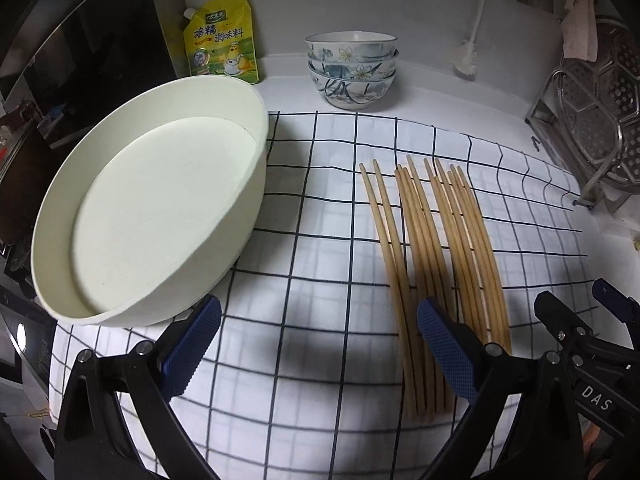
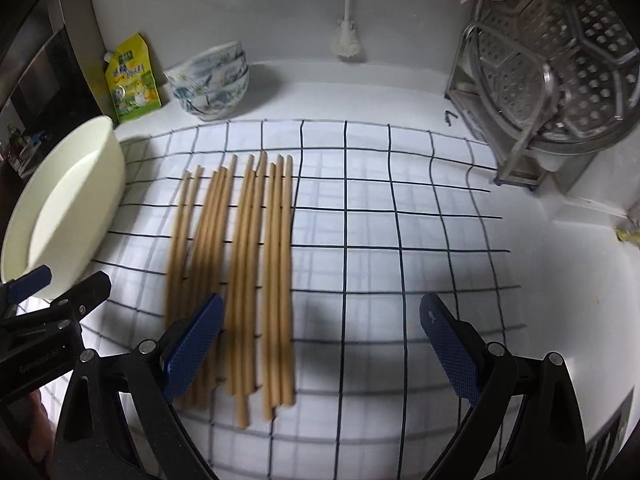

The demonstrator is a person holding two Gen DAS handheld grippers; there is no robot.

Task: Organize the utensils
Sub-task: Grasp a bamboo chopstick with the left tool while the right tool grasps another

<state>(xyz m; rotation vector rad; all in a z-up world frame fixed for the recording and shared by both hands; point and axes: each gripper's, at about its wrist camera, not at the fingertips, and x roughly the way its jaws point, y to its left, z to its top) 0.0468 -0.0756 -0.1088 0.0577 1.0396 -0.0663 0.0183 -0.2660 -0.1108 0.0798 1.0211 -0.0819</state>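
Note:
Several wooden chopsticks (image 1: 436, 264) lie side by side on a white cloth with a dark grid (image 1: 320, 240); they also show in the right wrist view (image 2: 248, 272). A cream oval tray (image 1: 160, 208) stands empty at the left of the cloth, also seen in the right wrist view (image 2: 68, 208). My left gripper (image 1: 320, 340) is open and empty above the cloth, left of the chopsticks' near ends. My right gripper (image 2: 320, 344) is open and empty, just right of the chopsticks. The right gripper shows at the left wrist view's right edge (image 1: 592, 320).
A stack of patterned bowls (image 1: 352, 68) and a yellow seasoning pouch (image 1: 220, 40) stand at the back. A white brush (image 1: 468, 60) hangs at the wall. A metal rack with a steamer plate (image 2: 560, 80) stands at the right. A dark appliance (image 1: 80, 40) is at the left.

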